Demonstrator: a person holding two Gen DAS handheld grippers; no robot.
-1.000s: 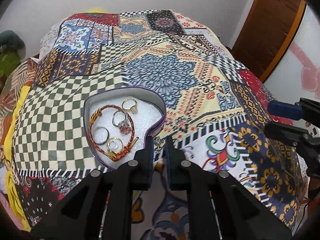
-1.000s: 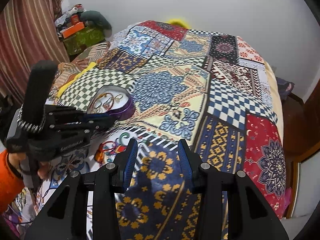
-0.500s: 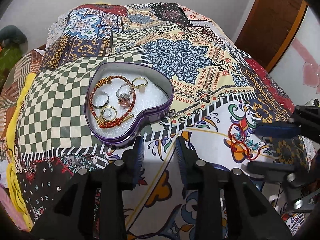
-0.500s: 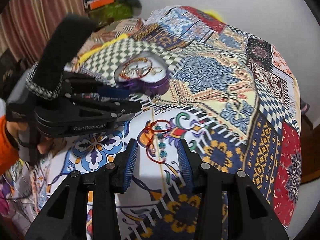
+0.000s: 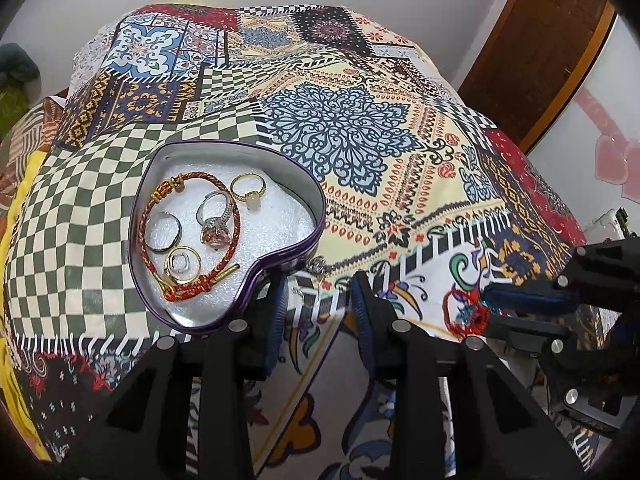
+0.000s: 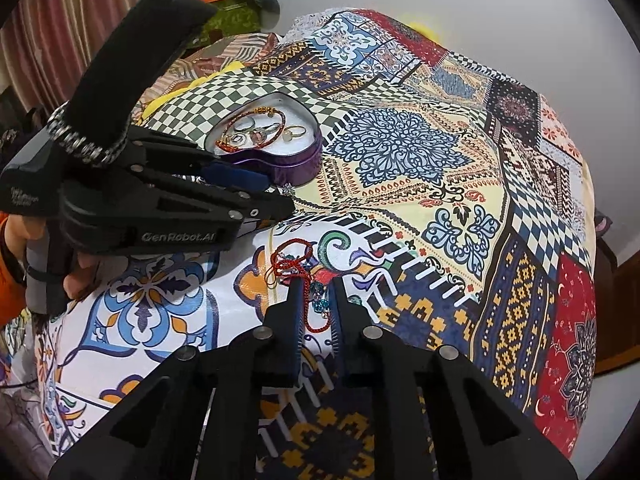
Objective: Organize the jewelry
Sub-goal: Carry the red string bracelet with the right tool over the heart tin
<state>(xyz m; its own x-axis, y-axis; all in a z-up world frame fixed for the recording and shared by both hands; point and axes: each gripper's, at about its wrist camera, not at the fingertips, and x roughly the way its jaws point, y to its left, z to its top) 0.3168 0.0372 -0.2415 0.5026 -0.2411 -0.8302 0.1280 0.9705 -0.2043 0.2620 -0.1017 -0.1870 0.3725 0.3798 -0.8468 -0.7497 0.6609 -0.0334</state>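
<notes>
Patchwork bedspread (image 5: 352,148) covers the bed under both my grippers, with a white wall and a brown door (image 5: 540,44) far behind.

Nearest, my right gripper (image 6: 316,292) is clenched down onto a red cord bracelet (image 6: 290,258) lying on the white patch. The cord runs between my fingers, and a few blue beads sit just ahead of them. I judge the pinch has caught the cord, though it has not lifted yet.

My left gripper (image 5: 318,300) hangs part open and grasps nothing. Just ahead of its fingers, on the bedspread, lies a small silvery piece (image 5: 317,266), too small to name; it may be an earring or a charm.

Ahead and to the left of that gripper, touching its left finger in the view, sits the heart tin (image 5: 320,208), open, lined in white. Inside it are a red-and-gold bangle (image 5: 188,236), a gold ring (image 5: 248,188), a stone ring (image 5: 218,220), a silver band (image 5: 164,232) and a small gold ring (image 5: 184,266).

So I reckon most of the sorting is done: five pieces are in the tin. Left, as far as I can see, are the red bracelet under my right gripper and the silvery piece by the tin.
</notes>
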